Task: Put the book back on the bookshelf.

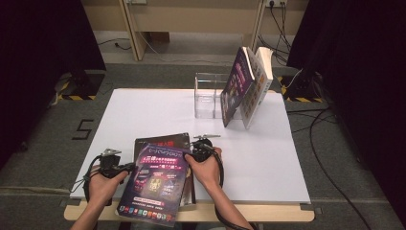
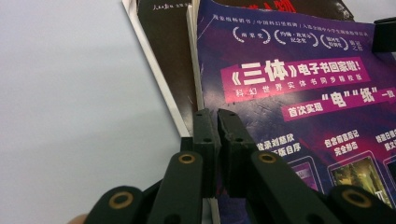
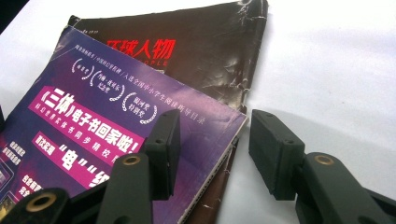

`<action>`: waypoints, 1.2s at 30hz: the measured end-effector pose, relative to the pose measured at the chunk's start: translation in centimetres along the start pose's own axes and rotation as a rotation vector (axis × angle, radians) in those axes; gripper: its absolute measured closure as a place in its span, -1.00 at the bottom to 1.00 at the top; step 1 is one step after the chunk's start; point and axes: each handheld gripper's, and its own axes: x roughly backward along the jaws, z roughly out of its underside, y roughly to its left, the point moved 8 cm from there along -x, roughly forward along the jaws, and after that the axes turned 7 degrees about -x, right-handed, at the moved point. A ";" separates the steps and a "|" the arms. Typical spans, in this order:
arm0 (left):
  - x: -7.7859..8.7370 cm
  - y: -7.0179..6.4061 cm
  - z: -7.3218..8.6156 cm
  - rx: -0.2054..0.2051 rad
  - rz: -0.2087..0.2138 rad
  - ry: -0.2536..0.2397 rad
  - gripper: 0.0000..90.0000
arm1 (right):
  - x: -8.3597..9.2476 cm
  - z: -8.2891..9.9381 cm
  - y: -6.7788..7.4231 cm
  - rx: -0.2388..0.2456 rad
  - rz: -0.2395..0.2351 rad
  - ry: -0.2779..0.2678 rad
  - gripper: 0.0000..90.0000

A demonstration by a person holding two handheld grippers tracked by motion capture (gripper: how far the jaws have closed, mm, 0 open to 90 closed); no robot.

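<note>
two books stacked at table's [image 1: 249, 158] near edge; purple book [image 1: 155, 184] on top, thin, floppy, glossy, likely slippery. left gripper [image 2: 218, 122] pinching its left edge; right gripper [image 3: 212, 140] spread astride right edge. best gripped near spine.

A grey carpet floor [image 1: 43, 143] is spreading around the table [image 1: 268, 158], whose white top is sitting on a wooden board. Black curtains [image 1: 38, 38] are hanging at the upper left and upper right of the frame. A light wooden frame [image 1: 139, 33] is standing at the top centre. Black cables [image 1: 325, 143] are trailing over the floor at right, and yellow-black tape [image 1: 76, 97] is marking it at left.
</note>
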 end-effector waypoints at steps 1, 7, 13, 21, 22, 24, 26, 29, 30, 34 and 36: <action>0.0 -0.1 0.0 -0.002 0.001 0.003 0.89 | 0.0 0.0 0.1 -0.011 0.001 0.005 0.20; -0.7 -2.8 0.0 -0.015 0.097 0.017 0.93 | 0.0 -0.1 0.1 -0.013 0.003 0.026 0.21; 0.8 -0.5 -1.4 -0.012 0.006 -0.019 0.82 | 0.1 -0.1 -0.1 -0.018 -0.020 0.026 0.22; 0.0 1.4 -0.2 0.010 -0.018 0.020 0.84 | 0.3 -0.3 -0.6 -0.038 -0.014 0.029 0.22; -0.2 1.4 0.0 0.013 -0.016 0.024 0.86 | 0.3 -0.4 -0.7 -0.028 -0.010 0.026 0.22; -0.3 1.4 0.1 0.007 -0.020 0.030 0.89 | 0.4 -0.4 -0.7 -0.025 -0.007 0.028 0.22; -0.3 1.5 -0.1 0.003 -0.027 0.028 0.93 | 0.4 -0.4 -0.6 -0.025 -0.007 0.030 0.22; -0.5 1.5 -0.1 0.006 -0.012 0.038 0.97 | 0.2 -0.3 -0.5 -0.023 -0.014 0.030 0.23; -0.6 1.4 -0.1 0.006 -0.006 0.040 0.98 | 0.2 -0.3 -0.4 -0.027 -0.015 0.032 0.24; -0.7 1.1 -0.1 -0.001 0.002 0.048 0.99 | 0.1 -0.2 -0.1 -0.025 -0.021 0.036 0.24; -0.8 1.1 -0.1 -0.002 0.006 0.055 0.99 | 0.0 -0.2 -0.1 -0.029 -0.018 0.040 0.24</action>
